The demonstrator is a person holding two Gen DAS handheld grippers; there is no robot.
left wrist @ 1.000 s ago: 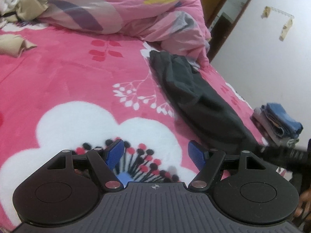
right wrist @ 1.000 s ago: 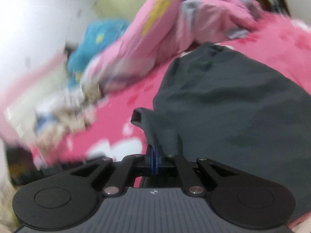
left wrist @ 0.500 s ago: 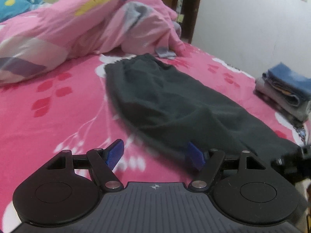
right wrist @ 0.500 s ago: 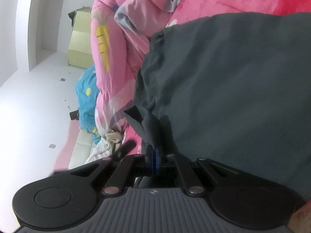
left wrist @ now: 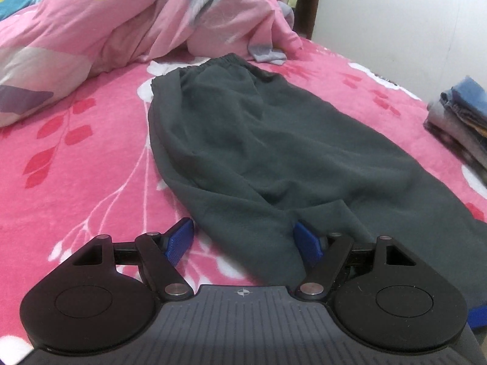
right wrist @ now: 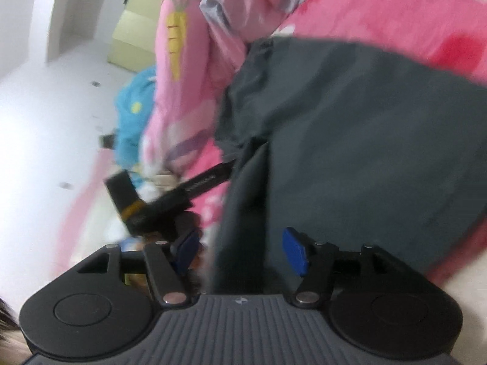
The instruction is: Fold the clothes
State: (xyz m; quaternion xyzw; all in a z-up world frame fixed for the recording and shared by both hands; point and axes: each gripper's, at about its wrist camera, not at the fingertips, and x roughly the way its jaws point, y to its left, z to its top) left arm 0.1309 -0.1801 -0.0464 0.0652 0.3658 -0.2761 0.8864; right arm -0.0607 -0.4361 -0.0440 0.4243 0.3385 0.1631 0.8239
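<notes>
Currently my left tool (left wrist: 243,240) and right tool (right wrist: 240,251), both spread and empty, straddle the leg ends of the dark grey trousers (left wrist: 258,140), flat on the bed (left wrist: 76,167), ready for folding.

To your left of the dark pants (left wrist: 258,152) the pink bed (left wrist: 76,167) lies bare, so your left claw (left wrist: 243,240) can pass there freely. Behind the waistband the crumpled pink quilt (left wrist: 137,21) closes the way. On the right side a stack of folded clothes (left wrist: 459,121) stands near the bed edge. In front of your right claw (right wrist: 240,251) a black tool handle (right wrist: 170,194) crosses the left side.
</notes>
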